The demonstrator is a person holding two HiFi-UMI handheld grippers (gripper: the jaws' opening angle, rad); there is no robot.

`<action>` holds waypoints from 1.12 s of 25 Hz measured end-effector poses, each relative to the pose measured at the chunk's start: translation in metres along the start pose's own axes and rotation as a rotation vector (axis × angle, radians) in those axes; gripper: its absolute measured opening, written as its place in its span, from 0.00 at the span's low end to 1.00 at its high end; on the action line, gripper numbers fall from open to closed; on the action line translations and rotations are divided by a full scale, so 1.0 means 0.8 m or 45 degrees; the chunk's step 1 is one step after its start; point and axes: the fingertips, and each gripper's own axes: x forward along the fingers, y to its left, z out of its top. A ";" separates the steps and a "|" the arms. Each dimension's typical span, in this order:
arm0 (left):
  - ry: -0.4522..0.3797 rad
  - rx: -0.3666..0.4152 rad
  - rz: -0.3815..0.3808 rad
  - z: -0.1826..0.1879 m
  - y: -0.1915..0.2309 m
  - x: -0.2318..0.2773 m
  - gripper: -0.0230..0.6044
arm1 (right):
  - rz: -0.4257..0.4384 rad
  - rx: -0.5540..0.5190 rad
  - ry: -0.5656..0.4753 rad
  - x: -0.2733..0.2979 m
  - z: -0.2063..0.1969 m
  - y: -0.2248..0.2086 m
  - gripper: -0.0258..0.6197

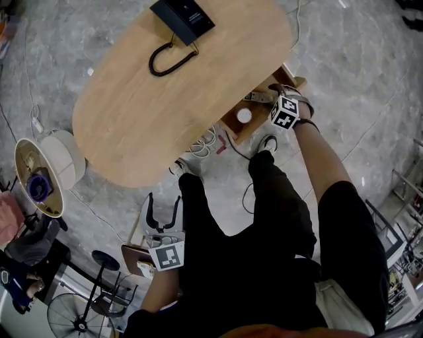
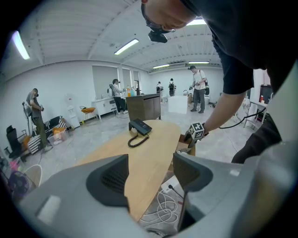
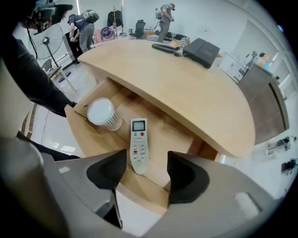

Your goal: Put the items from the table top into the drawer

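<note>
I log: right gripper (image 3: 146, 173), jaws apart, empty, above drawer (image 3: 174, 135); remote (image 3: 138, 146) inside drawer, clear in right gripper view, unclear in head view; left gripper (image 2: 151, 174), jaws apart, empty, well away from drawer.

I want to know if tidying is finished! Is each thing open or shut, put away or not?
drawer: open
remote: lying flat in the drawer
white round thing: in the drawer, beside the remote
telephone: on the table, not put away
left gripper: open, empty
right gripper: open, over the remote
</note>
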 end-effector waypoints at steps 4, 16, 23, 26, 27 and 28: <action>-0.038 0.052 -0.042 0.019 0.003 -0.002 0.53 | -0.089 0.120 -0.071 -0.058 -0.006 -0.001 0.51; -0.205 0.603 -0.110 0.088 0.030 -0.057 0.53 | -0.431 0.423 -0.383 -0.327 0.031 0.016 0.51; -0.018 0.596 0.158 0.085 0.153 -0.088 0.53 | -0.523 0.549 -0.491 -0.486 0.039 0.047 0.51; -0.106 0.613 0.303 0.145 0.204 -0.120 0.53 | -0.555 0.557 -0.559 -0.549 0.057 0.040 0.51; -0.160 0.612 0.334 0.172 0.212 -0.133 0.53 | -0.568 0.553 -0.592 -0.571 0.067 0.038 0.51; -0.217 0.603 0.353 0.198 0.215 -0.146 0.53 | -0.580 0.552 -0.628 -0.592 0.078 0.038 0.51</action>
